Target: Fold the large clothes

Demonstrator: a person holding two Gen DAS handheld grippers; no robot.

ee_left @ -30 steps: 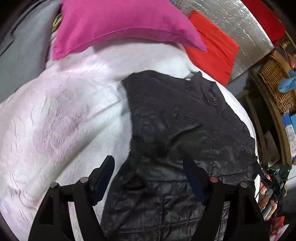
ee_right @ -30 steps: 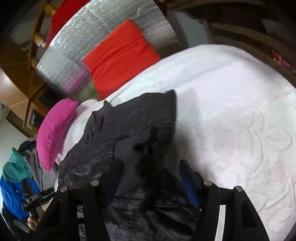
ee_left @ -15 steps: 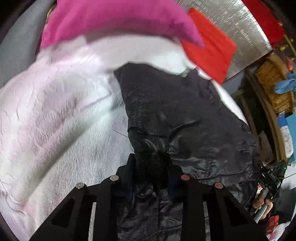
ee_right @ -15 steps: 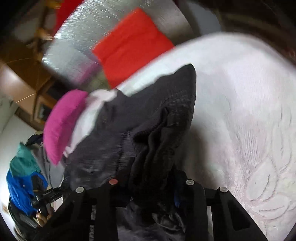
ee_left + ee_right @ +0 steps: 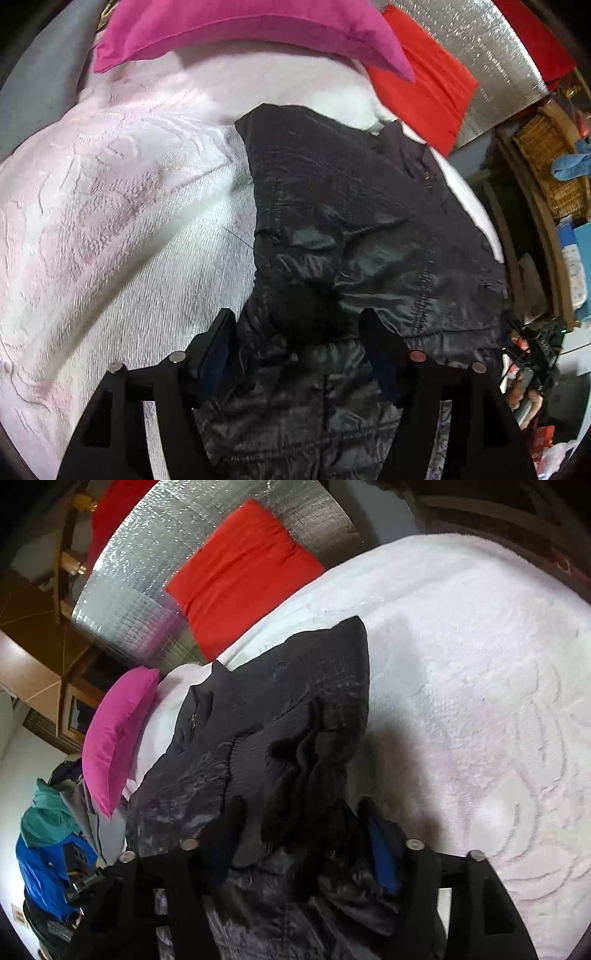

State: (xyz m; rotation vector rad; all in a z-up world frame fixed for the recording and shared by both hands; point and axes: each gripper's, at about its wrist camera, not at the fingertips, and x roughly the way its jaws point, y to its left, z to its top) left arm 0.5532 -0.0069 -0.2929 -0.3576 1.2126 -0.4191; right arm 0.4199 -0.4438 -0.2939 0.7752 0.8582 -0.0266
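Where fingers point(image 5: 221, 332) spread, jacket point(image 5: 351, 229) between

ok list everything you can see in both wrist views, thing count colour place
jacket: one, black, spread on the bed, its near end bunched between both grippers
bedspread: one, white-pink, covers the bed
pink pillow: one, magenta, head of the bed
red pillow: one, red, against the headboard
headboard: one, silver foil, behind the pillows
wicker basket: one, tan, beside the bed
clothes pile: blue and teal, off the bed's side
left gripper: black, jaws apart around jacket fabric
right gripper: black, blue pads, jaws apart around jacket fabric
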